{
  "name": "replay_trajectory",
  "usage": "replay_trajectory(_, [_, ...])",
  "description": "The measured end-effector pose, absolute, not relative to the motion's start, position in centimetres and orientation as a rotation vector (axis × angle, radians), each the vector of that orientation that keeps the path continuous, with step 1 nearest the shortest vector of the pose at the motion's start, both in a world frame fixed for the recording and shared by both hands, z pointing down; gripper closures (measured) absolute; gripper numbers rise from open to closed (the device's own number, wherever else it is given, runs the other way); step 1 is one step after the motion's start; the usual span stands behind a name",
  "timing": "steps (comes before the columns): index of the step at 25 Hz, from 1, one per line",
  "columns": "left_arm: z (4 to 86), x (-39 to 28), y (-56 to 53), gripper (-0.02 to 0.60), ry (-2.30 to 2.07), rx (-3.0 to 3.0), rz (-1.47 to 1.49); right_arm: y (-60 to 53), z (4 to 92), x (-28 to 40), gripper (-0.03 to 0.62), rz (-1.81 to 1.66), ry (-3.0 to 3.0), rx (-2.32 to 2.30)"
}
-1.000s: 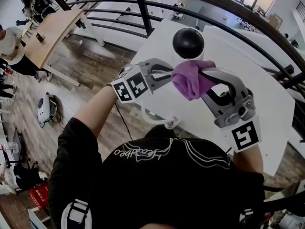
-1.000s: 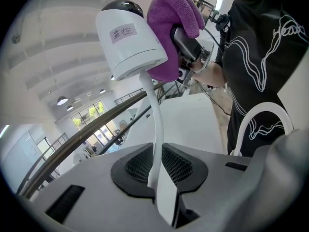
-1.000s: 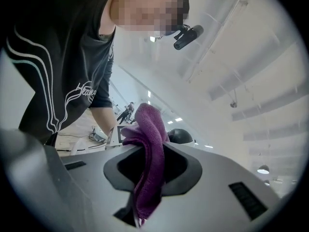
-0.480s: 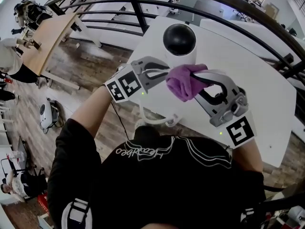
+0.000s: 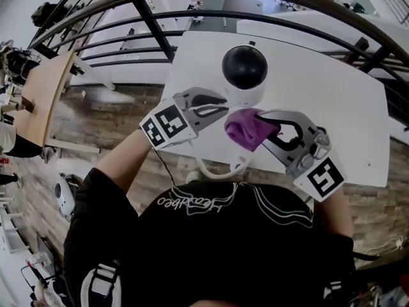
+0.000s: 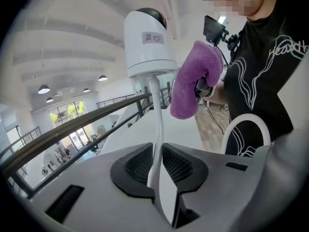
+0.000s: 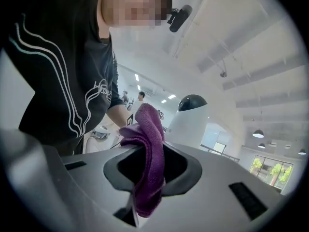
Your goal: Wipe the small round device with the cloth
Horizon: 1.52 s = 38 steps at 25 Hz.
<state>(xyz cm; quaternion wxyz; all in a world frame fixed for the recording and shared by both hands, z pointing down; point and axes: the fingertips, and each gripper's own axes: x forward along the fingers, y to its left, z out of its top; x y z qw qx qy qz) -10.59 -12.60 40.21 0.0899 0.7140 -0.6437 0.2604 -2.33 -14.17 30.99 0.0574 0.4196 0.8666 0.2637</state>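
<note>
Since a second ago: the cloth point(image 5: 248, 128) has closed on the small round device point(image 5: 245, 69) and now sits against the lower right of its white base, where before a gap showed below the black dome. The left claw point(image 5: 223, 105) has come up beside the base's left.

- Device: upright on the white worktop point(image 5: 319, 75), near its far edge, black dome on top.
- Right claw point(image 7: 149, 178): clamped on the purple cloth, which bunches up out of the jaws and hangs below them. The device is just beyond it.
- Left claw: jaws easing apart, with the white cable point(image 6: 155, 129) from under the device running between the pads, which touch it on both sides.
- Cable loops off the near worktop edge.
</note>
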Motion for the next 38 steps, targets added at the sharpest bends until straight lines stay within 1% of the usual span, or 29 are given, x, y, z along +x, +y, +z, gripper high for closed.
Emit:
replay_trajectory(8, [39.7, -10.5, -12.3, 0.522, -1.695, 2.322, 0.625, -13.4, 29.4, -2.2, 0.528, 0.733, 2.867, 0.843])
replay_trajectory(15, [39.2, -10.7, -11.9, 0.528, -1.511, 2.451, 0.501, -11.4, 26.0, -1.8, 0.528, 0.918, 2.918, 0.392])
replay_trajectory(19, [39.7, -10.9, -11.8, 0.528, -1.445, 2.473, 0.473, -10.6, 23.7, -2.2, 0.528, 1.078, 2.861, 0.173])
replay_trajectory(28, [39.8, -10.5, -11.9, 0.528, -1.378, 2.488, 0.452, -9.4, 21.5, -3.3, 0.528, 1.404, 2.744, 0.089])
replay_trajectory(38, [39.9, -10.3, -11.9, 0.528, -1.377, 2.468, 0.448, -9.7, 23.9, -4.6, 0.528, 1.374, 2.784, 0.209])
